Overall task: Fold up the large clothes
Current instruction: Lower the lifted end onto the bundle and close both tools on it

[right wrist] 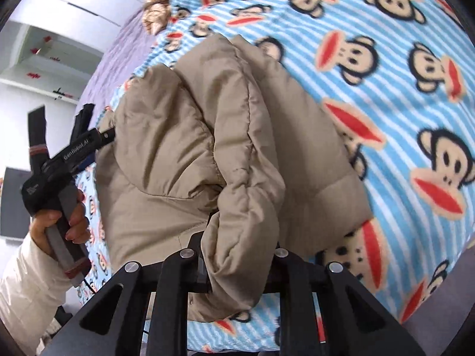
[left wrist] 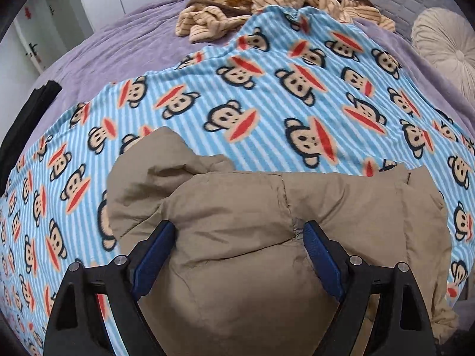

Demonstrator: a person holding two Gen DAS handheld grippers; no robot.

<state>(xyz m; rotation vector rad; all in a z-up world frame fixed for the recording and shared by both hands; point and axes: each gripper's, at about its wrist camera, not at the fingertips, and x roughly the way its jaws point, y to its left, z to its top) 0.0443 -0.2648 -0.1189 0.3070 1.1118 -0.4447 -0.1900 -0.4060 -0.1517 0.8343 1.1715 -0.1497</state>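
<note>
A tan puffer jacket (left wrist: 252,237) lies bunched on a blue striped monkey-print blanket (left wrist: 267,103). My left gripper (left wrist: 239,231) is open, its blue-padded fingers (left wrist: 154,255) straddling a puffy fold of the jacket without pinching it. In the right wrist view the jacket (right wrist: 184,148) fills the middle, and my right gripper (right wrist: 237,255) is shut on a bunched edge of it, with fabric hiding the fingertips. The left gripper (right wrist: 105,136) shows at the jacket's left side, held by a hand.
The blanket (right wrist: 386,103) covers a purple bedspread (left wrist: 118,47). A beige striped garment (left wrist: 267,0) is heaped at the far end. A round cream cushion (left wrist: 445,47) sits at the far right. White cupboards (right wrist: 59,29) stand beyond the bed.
</note>
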